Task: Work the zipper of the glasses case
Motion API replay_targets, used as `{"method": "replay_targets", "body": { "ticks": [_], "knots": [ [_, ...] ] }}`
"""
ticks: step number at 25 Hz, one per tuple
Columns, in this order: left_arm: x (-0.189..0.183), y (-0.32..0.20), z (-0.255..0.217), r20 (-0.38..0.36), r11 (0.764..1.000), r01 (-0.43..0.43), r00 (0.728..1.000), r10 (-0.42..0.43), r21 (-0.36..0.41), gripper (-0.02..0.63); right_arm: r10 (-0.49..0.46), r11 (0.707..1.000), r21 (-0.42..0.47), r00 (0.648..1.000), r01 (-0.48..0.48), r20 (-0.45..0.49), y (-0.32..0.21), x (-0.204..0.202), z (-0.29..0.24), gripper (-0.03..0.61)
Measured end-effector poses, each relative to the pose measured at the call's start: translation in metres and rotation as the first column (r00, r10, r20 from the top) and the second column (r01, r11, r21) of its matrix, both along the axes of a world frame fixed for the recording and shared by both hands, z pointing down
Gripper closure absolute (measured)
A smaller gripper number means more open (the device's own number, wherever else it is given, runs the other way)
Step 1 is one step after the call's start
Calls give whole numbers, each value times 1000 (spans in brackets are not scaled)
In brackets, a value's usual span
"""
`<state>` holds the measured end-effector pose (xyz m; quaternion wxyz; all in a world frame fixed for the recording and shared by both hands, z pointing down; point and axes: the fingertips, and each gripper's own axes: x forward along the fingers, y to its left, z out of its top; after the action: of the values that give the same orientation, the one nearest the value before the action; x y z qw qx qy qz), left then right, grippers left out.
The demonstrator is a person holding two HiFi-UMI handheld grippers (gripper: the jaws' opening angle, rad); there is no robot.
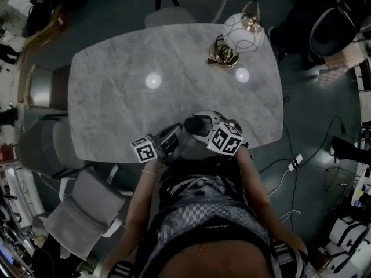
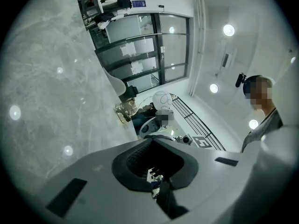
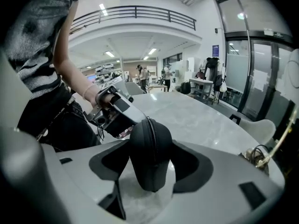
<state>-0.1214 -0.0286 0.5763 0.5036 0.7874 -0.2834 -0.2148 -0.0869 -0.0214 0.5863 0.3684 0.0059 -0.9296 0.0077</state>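
At the near edge of the grey tabletop (image 1: 133, 109), the right gripper (image 3: 150, 169) has its jaws wide and squeezes the black glasses case (image 3: 148, 148) between them. The zipper runs up the middle of the case. Just beside the case, the left gripper (image 2: 156, 186) has its jaws closed tight together. A round white lamp (image 1: 242, 32) stands at the far corner.

Two grippers, the left gripper (image 1: 177, 135) and the right gripper (image 1: 200, 126), and one glasses case (image 3: 149, 157) were at the tabletop's (image 1: 116, 97) near edge. One globe lamp (image 1: 243, 32) stood near its far right corner. At least four chairs (image 1: 191, 2) flanked it.
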Motion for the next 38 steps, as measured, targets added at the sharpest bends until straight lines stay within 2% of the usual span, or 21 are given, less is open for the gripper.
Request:
{"method": "replay_targets", "body": {
  "ticks": [8, 14, 19, 23, 31, 35, 38],
  "knots": [
    [-11, 7, 4, -38, 1000, -7, 999, 6, -15, 606, -23, 999, 44, 1000, 23, 3, 9, -11, 6, 275],
    [-15, 8, -8, -26, 1000, -24, 999, 24, 4, 606, -24, 998, 57, 1000, 25, -19, 11, -18, 8, 275],
    [-12, 9, -18, 56, 997, -69, 996, 68, 25, 606, -26, 998, 58, 999, 28, -28, 12, -21, 9, 275],
    [-9, 7, -25, 156, 994, -106, 983, 101, 29, 606, -31, 998, 56, 999, 33, -33, 11, -22, 8, 275],
    [-3, 5, -32, 259, 990, -140, 957, 130, 20, 606, -47, 998, 47, 998, 49, -52, 12, -24, 8, 275],
    [0, 3, -35, 328, 986, -165, 933, 150, 19, 606, -59, 997, 42, 996, 62, -64, 11, -25, 9, 275],
    [2, 2, -38, 343, 984, -176, 925, 163, 9, 606, -71, 997, 39, 994, 74, -81, 10, -27, 9, 275]
  ]
}}
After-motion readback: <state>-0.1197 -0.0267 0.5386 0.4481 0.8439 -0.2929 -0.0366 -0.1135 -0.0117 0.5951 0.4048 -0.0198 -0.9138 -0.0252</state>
